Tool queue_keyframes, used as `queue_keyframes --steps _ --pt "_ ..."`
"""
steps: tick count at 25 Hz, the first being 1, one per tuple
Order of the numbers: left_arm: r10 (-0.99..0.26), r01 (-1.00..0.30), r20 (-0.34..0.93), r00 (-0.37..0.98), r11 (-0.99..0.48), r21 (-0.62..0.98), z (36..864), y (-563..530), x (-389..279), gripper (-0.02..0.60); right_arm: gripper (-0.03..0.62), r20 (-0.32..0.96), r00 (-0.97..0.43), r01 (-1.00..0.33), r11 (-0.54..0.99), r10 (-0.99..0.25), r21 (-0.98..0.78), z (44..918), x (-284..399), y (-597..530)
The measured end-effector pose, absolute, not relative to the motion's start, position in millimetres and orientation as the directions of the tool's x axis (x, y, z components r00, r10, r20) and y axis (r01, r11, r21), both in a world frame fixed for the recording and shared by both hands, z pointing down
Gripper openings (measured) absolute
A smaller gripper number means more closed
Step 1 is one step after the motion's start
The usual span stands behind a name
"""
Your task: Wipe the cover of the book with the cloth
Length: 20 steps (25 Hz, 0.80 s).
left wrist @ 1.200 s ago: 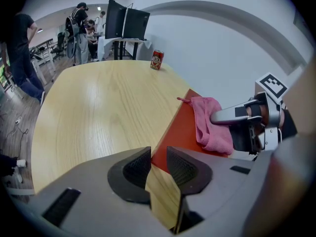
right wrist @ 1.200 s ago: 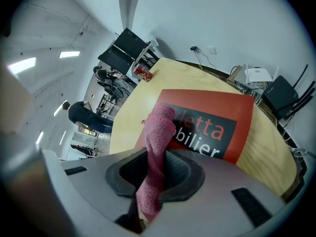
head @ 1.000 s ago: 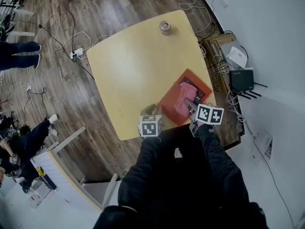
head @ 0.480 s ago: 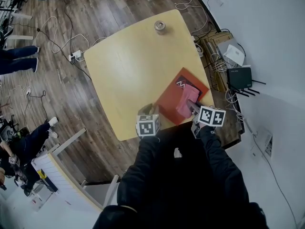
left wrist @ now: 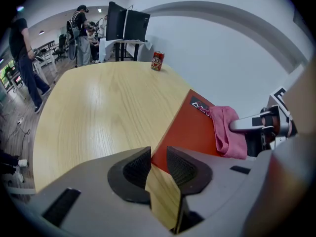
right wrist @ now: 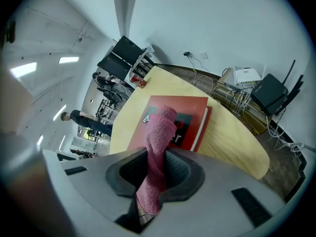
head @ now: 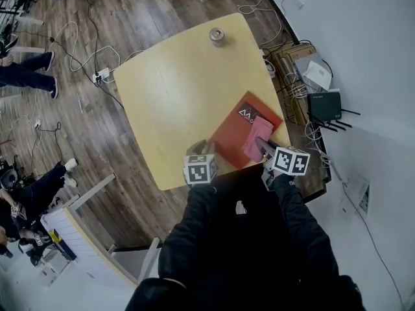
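A red book (head: pixel 235 135) lies flat near the right front edge of the yellow table (head: pixel 175 89). A pink cloth (head: pixel 257 138) lies along its cover, and my right gripper (head: pixel 262 149) is shut on the cloth's near end. In the right gripper view the cloth (right wrist: pixel 160 132) runs up from between the jaws onto the book (right wrist: pixel 190 107). My left gripper (head: pixel 206 153) sits at the book's near-left corner. In the left gripper view that corner of the book (left wrist: pixel 190 130) reaches between the nearly closed jaws of the left gripper (left wrist: pixel 158 159). The cloth (left wrist: pixel 224 130) shows further right.
A small can (head: pixel 216 35) stands at the table's far edge. Routers and tangled cables (head: pixel 324 105) lie on the floor right of the table. People stand at the left (head: pixel 29 76). A white frame (head: pixel 78 225) stands at the lower left.
My right gripper has drawn the cloth a little nearer along the cover, baring the print at the book's far end. The left gripper has stayed at the corner.
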<state>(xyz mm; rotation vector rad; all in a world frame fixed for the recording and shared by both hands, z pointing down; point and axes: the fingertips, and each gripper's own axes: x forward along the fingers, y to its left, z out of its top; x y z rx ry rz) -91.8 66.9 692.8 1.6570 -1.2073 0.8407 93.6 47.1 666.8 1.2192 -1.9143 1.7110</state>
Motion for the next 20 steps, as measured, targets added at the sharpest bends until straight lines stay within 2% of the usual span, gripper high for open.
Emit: queue_keyframes --steps 10,20 --pt "-0.356 -0.954 0.885 0.299 -0.117 0.276 691.8 66.9 -92.1 0.118 0.078 0.616 -0.692 -0.672 0.024 -0.377 -0.740 641.3 31.1 23.9" --pt "-0.348 -0.950 0.884 0.311 -0.117 0.288 692.6 67.1 -94.5 0.118 0.078 0.624 -0.715 -0.665 0.032 -0.316 -0.746 659.8 -16.2 15.0"
